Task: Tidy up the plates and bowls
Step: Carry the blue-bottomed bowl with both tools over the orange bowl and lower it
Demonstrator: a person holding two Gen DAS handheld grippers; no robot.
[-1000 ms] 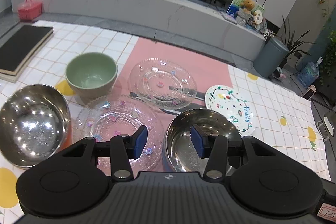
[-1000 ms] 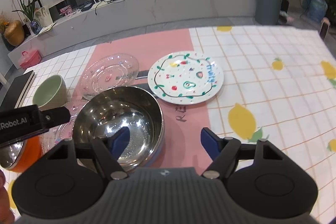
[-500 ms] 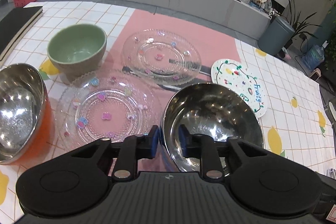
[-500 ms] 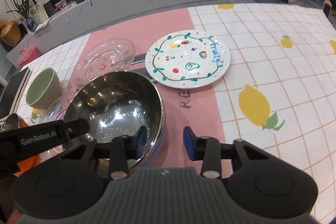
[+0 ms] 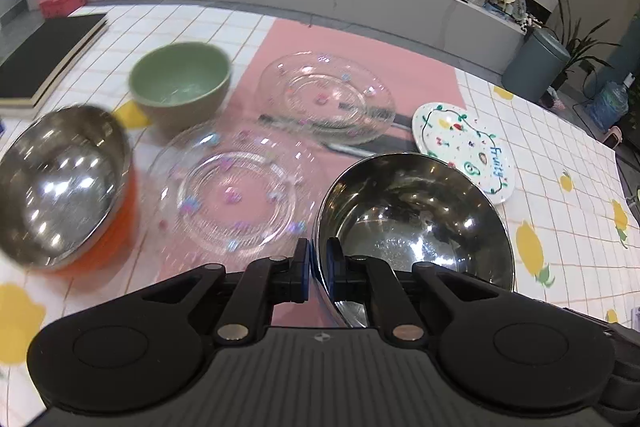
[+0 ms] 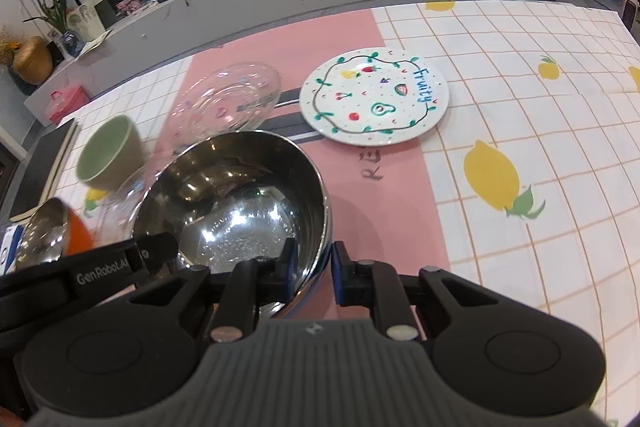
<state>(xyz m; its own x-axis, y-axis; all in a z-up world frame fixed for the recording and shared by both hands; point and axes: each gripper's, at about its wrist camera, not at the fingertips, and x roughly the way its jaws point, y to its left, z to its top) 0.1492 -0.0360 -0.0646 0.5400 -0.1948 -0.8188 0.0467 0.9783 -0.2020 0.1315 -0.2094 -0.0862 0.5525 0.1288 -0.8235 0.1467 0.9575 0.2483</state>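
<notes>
Left gripper [image 5: 318,269]: clenched on the near-left rim of the steel bowl [image 5: 412,219]; one blue pad outside the wall, one inside.
Right gripper [image 6: 314,273]: clamped on the near-right rim of the same steel bowl [image 6: 236,203]; left pad inside, right pad outside.
Steel bowl position: over the pink runner [image 6: 384,195], between the two grippers; whether its base touches the cloth cannot be told, the near underside being hidden by the gripper bodies.
Left gripper in right view: black arm marked "GenRobot.AI" enters from the left edge; its tips are hidden behind the bowl wall.
Second steel bowl [image 5: 60,183]: orange outside, far left, blurred; cut by the frame edge in the right view.
Glass plates: two. Near glass plate [image 5: 236,191] just left of the held bowl, motion-blurred, outline hard to make out. Far glass plate [image 5: 326,97] behind it, lying over a dark band on the runner.
Green bowl [image 5: 180,83]: upright, behind the near glass plate, its edge smeared.
Painted plate [image 6: 374,97]: white, fruit pattern, word "Fruity"; partly covered by the bowl rim in the left view.
Count: bowls three (two steel, one green); plates three (two glass, one painted).
Black book [image 5: 44,57]: far left on the checked tablecloth [image 6: 540,131], cropped by the frame.
</notes>
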